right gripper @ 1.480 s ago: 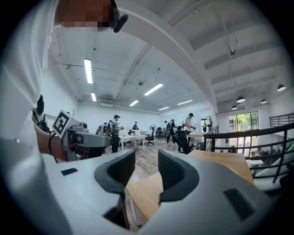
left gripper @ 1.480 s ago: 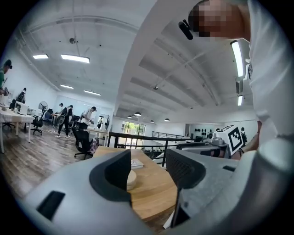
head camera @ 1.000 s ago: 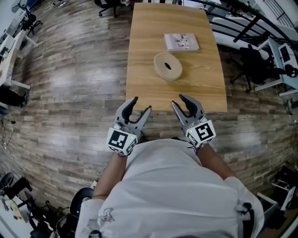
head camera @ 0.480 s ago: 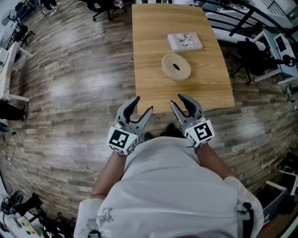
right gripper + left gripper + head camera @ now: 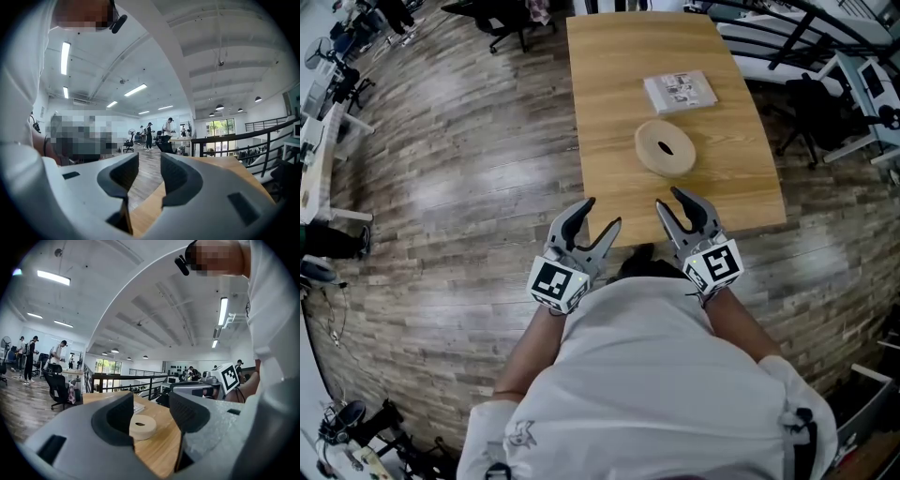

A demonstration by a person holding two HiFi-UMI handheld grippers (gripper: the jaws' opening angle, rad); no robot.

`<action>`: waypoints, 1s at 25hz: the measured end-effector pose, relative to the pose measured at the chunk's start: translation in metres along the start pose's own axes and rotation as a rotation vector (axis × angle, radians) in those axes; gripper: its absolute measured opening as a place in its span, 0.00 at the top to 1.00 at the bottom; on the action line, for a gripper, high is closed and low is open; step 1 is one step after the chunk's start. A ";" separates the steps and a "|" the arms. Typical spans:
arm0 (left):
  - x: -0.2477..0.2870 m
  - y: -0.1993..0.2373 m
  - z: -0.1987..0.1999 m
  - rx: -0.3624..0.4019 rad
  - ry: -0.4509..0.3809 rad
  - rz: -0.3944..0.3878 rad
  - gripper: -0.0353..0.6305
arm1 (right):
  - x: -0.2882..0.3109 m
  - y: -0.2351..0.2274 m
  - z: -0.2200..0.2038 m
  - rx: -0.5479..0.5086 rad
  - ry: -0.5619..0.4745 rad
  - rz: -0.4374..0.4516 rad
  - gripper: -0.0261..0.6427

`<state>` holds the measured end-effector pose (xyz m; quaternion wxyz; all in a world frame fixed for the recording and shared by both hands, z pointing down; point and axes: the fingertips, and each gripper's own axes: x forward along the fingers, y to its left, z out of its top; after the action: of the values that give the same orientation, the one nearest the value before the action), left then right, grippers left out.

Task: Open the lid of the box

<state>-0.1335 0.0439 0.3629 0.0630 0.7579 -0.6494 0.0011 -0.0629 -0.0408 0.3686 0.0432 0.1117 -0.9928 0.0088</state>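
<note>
Nearer surface [image 5: 609,112] edge than second ago: left hand-held gripper [image 5: 602,214], right hand-held gripper [image 5: 668,199]. Round box [image 5: 666,147] sits mid-surface, toward right side, well apart from both. Flat pack [image 5: 680,91] just beyond box. Left jaws wide, empty, box in line between them farther off. Right jaws apart, empty, over near edge. Wood floor [image 5: 469,169] around.

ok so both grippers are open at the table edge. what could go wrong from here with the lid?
1. The round tan box sits loose on the table. If the left gripper and right gripper, both empty, take only its lid, the base may slide or lift too.
2. The flat printed box lies close behind it; overshooting could knock it.
</note>
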 end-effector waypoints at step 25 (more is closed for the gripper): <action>0.166 0.015 0.008 0.056 0.106 -0.266 0.61 | 0.026 -0.161 -0.016 0.085 -0.015 -0.185 0.73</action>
<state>-0.1232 -0.1227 0.3701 0.0756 0.8376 -0.5386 0.0510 -0.0515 -0.2027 0.3879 0.0318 0.2045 -0.9773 0.0459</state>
